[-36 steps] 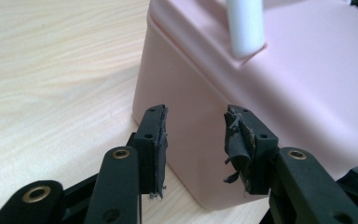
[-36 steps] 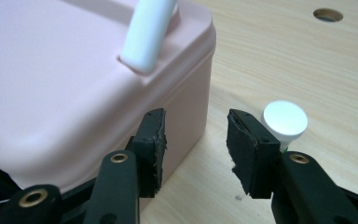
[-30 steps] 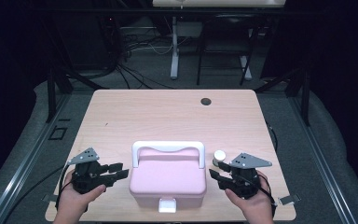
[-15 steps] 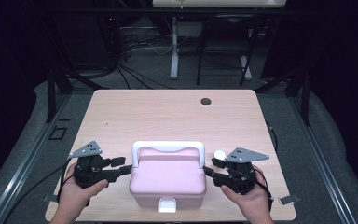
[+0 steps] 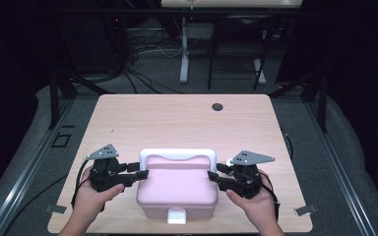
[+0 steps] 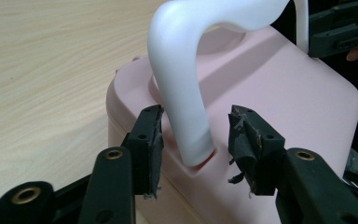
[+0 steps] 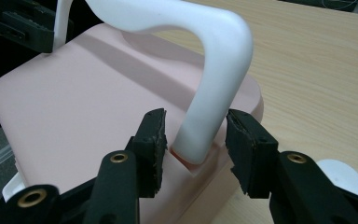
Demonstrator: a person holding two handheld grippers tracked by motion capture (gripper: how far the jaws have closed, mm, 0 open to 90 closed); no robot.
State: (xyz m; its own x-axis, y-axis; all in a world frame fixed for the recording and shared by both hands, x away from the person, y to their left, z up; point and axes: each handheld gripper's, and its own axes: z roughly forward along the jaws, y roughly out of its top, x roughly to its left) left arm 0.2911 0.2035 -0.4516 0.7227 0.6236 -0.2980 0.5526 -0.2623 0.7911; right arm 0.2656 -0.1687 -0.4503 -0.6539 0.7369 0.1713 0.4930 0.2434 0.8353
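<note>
The left gripper [image 5: 137, 176] sits in the person's left hand [image 5: 94, 192] at the left side of the pink box [image 5: 177, 189]. Its jaws have just been closing a little, yet they stand spread, one on each side of the left foot of the white handle [image 5: 176, 154]. In the left gripper view that foot [image 6: 193, 140] rises between the two worn pads [image 6: 154, 140] with a gap on both sides, so nothing is pinched.

The box lies between the two grippers near the front edge of the table [image 5: 187, 118], its handle standing up over the lid and a white latch [image 5: 176, 216] on its near face.

The right gripper [image 5: 215, 178], in the right hand [image 5: 256, 199], meets the right side of the box. Its jaws have also just been closing slightly and are spread around the handle's right foot [image 7: 200, 135]. The left pad [image 7: 156, 140] looks very close to the foot, perhaps brushing it, though the angle leaves that unsure; the other pad stands clear. A small white round thing [image 7: 342, 176] lies on the table just beside this gripper.
</note>
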